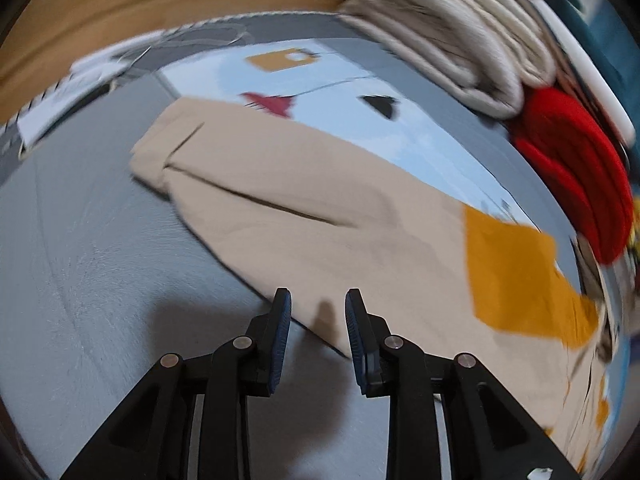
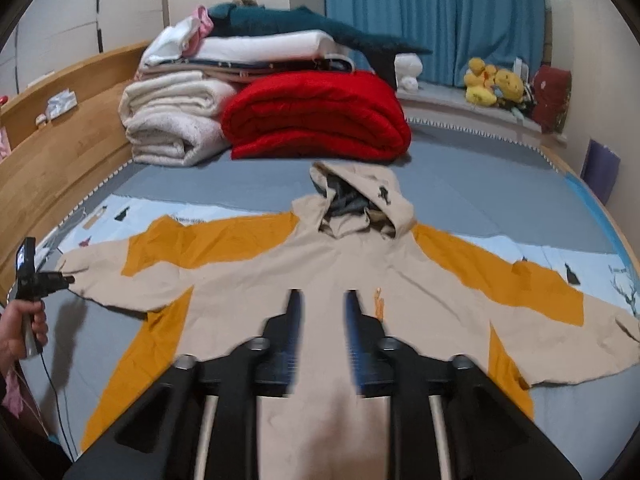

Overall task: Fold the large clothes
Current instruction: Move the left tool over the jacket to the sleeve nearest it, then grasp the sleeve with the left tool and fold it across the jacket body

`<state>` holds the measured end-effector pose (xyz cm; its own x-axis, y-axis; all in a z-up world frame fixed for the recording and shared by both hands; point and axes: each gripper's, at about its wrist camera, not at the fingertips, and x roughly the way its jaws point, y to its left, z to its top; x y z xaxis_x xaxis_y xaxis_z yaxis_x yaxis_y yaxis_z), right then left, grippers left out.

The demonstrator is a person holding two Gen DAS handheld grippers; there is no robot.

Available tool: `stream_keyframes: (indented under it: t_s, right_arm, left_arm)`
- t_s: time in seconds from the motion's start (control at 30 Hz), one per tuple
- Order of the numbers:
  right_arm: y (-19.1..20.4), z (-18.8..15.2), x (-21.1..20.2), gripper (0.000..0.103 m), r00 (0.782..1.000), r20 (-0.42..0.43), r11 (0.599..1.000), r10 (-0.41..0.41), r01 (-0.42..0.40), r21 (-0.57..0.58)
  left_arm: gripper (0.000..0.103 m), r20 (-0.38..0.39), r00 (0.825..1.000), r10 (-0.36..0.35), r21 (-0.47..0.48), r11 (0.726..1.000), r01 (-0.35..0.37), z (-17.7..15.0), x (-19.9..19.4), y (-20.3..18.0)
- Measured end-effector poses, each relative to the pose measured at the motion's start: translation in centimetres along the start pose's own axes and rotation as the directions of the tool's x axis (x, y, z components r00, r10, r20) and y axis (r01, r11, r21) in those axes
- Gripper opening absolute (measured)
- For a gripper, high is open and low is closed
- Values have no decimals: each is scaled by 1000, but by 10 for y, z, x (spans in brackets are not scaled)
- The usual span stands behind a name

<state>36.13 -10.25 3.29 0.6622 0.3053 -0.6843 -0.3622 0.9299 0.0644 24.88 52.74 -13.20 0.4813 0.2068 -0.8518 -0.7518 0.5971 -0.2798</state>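
A beige hoodie with orange panels [image 2: 320, 264] lies spread flat on the bed, hood toward the far side, both sleeves stretched out. My right gripper [image 2: 320, 300] is open and empty, hovering above the hoodie's chest. My left gripper [image 1: 318, 300] is open and empty, its fingertips right at the lower edge of the hoodie's left sleeve [image 1: 288, 200], near the cuff [image 1: 154, 160]. The left gripper also shows in the right wrist view [image 2: 68, 279], at the sleeve's end, held by a hand.
The bed has a grey and light blue patterned cover [image 2: 500, 184]. A red folded quilt [image 2: 316, 116] and stacked white blankets [image 2: 172, 120] stand beyond the hood. A wooden bed frame [image 2: 60, 152] runs along the left. Plush toys [image 2: 492, 84] sit on the windowsill.
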Motion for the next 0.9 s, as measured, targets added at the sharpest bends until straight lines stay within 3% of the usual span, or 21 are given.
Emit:
stream_keyframes:
  t_s: [0.03,0.37,0.7,0.73,0.77,0.8,0.9]
  right_arm:
    - [-3,-1,4,55,1000,-3,1000,6,-6,16]
    - [-3,-11,33,55,997,-77,1000,13,-12,4]
    - [-20,-18,45,55,990,-138,997,-2,12,72]
    - [-21,-18,45,55,990,-143,998,-9,19,67]
    - [-21,-18,45,55,989,-148,998,-19,28,63]
    - [-22,-19,45,55,988,-150,997,-26,35,62]
    - [-28,-18,43,52,987,-157,996,-33,46,75]
  left_arm:
    - [26,-4,1000,1,-22,1000,-1,3,4,7]
    - [27,-6,1000,-25,-228,973,23,26,25,59]
    - [27,2,1000,21,-259,966,-19,27,27,61]
    - [24,8,1000,23,-252,968,-21,28,27,59]
    - [8,15,1000,22,-249,968,-17,28,27,58]
    - [1,28,1000,5,-253,967,2,28,25,56]
    - [0,107,994,-5,-242,970,31,30,5,34]
